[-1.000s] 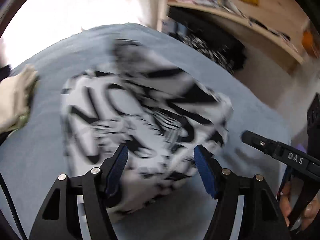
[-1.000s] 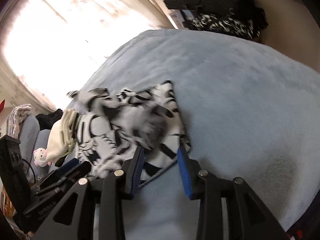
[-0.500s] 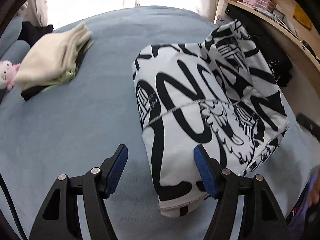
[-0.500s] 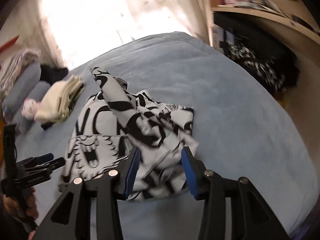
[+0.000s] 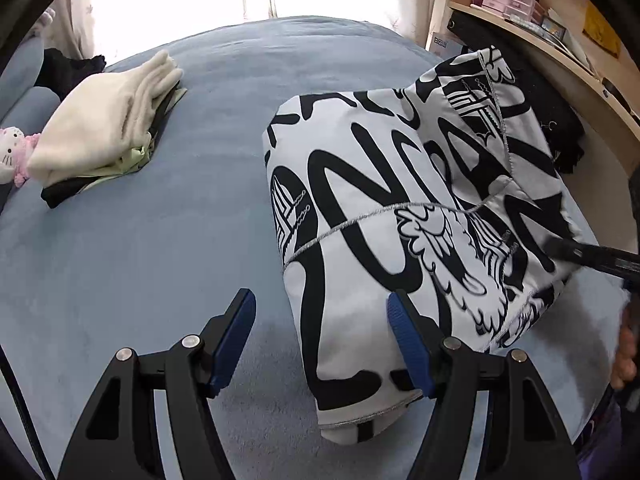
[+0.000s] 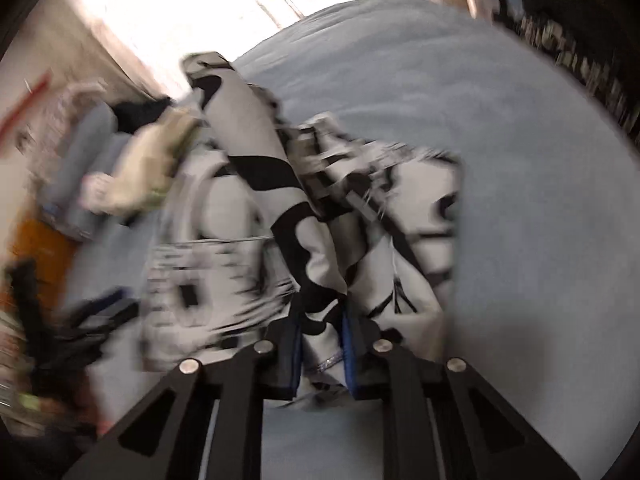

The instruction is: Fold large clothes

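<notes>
My left claw (image 5: pixel 320 340) is spread wide, nothing between its blue pads, hovering low over the blue bed (image 5: pixel 168 240). The black-and-white printed garment (image 5: pixel 400 220) lies folded into a thick bundle on the bed, off to the right of the gap; its near edge runs just behind my right-hand finger, and the open space between the fingers shows only bedcover. A silver seam crosses the bundle's top, and its far corner rises toward the wooden shelf (image 5: pixel 540 44). At the right edge I can see the tip of my right claw reaching the garment's side.

From the right wrist the picture is smeared with blur, but this much is plain: my right claw (image 6: pixel 320 344) is pressed together on a fold of that same garment (image 6: pixel 248 184), the cloth pinched between the pads with a silver hem showing in the gap. From there a strip of fabric stands up and away from the claw, while the rest spreads on the bed to either side.

Well apart to the left sits a folded cream pile (image 5: pixel 108 128), with a pink-and-white plush toy (image 5: pixel 12 152) just beside it at the bed's edge.
</notes>
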`<state>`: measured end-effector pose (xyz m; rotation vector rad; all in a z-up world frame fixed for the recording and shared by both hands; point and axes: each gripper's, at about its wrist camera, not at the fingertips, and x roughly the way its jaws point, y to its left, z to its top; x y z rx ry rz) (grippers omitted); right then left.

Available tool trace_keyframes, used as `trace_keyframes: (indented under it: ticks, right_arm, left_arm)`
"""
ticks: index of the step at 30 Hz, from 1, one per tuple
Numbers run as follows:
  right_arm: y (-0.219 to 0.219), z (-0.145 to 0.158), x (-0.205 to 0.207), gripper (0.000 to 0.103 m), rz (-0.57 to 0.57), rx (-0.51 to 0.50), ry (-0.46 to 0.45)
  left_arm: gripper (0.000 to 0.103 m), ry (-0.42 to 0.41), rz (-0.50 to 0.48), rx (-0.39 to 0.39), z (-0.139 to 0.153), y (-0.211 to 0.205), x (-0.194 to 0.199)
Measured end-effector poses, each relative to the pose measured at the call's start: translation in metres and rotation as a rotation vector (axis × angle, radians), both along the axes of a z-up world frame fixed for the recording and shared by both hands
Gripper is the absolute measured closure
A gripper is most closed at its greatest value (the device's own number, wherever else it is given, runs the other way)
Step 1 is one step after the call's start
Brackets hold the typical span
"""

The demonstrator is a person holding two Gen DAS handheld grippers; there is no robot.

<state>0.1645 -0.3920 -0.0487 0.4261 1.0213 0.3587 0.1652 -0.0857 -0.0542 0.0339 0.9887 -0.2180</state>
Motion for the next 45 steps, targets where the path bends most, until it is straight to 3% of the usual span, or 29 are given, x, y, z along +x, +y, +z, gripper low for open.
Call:
trace_keyframes:
  ticks: [4,7,9,12,14,16,18,21,24,31,34,41,42,43,44,45]
  right_arm:
    - [-0.016,0.004,-0.018,0.088,-0.045,0.173,0.027]
    - [-0.049,-0.037,-0.014,0.088,-0.183,0.259,0.145]
    - [-0.056,-0.062,-0.015,0.088,-0.217,0.311,0.211]
    - [-0.052,-0.047,-0.016,0.085,-0.195,0.269,0.170]
    - [-0.042,-0.023,-0.014,0.079,-0.185,0.127,0.105]
    - [-0.035,-0.006,-0.007,0.063,-0.175,0.042,0.029]
    - [-0.034,0.004,0.004,0.055,-0.173,0.035,0.002]
    - [-0.037,0.007,0.028,0.054,-0.194,0.014,-0.026]
    - [-0.033,-0.002,0.062,0.054,-0.202,-0.023,0.006]
    - [-0.044,-0.028,0.104,0.054,-0.206,0.002,0.078]
    - [-0.058,-0.029,0.101,0.054,-0.222,0.071,0.086]
    - [-0.059,-0.043,0.100,0.054,-0.201,0.109,0.110]
    - [-0.058,-0.044,0.103,0.054,-0.204,0.109,0.109]
    - [-0.055,-0.044,0.105,0.062,-0.210,0.104,0.099]
    - [-0.053,-0.043,0.107,0.074,-0.209,0.098,0.093]
    - [-0.048,-0.040,0.109,0.095,-0.194,0.088,0.082]
  left_arm:
    - [0.036,-0.019,0.017,0.000,0.005,0.006,0.002]
    - [0.036,0.006,0.024,-0.001,0.000,0.007,0.006]
    - [0.036,0.021,0.013,0.001,-0.005,0.004,0.007]
    - [0.036,0.000,0.003,0.033,-0.003,0.001,0.005]
    - [0.036,-0.003,-0.002,0.016,-0.001,0.002,0.006]
    - [0.036,0.001,-0.003,-0.011,0.001,0.003,0.008]
    - [0.036,-0.003,-0.005,-0.030,0.003,0.002,0.011]
    - [0.036,0.000,-0.021,-0.056,0.005,0.000,0.018]
    - [0.036,-0.002,-0.029,-0.096,0.008,-0.002,0.028]
    - [0.036,0.009,-0.009,-0.163,0.004,0.003,0.058]
    - [0.036,0.034,0.008,-0.218,-0.002,0.008,0.065]
    - [0.036,0.078,-0.005,-0.295,-0.018,0.008,0.075]
    - [0.036,0.075,-0.002,-0.296,-0.019,0.007,0.075]
    - [0.036,0.072,0.000,-0.293,-0.019,0.007,0.075]
    - [0.036,0.071,0.000,-0.291,-0.018,0.006,0.076]
    - [0.036,0.070,-0.002,-0.286,-0.017,0.004,0.076]
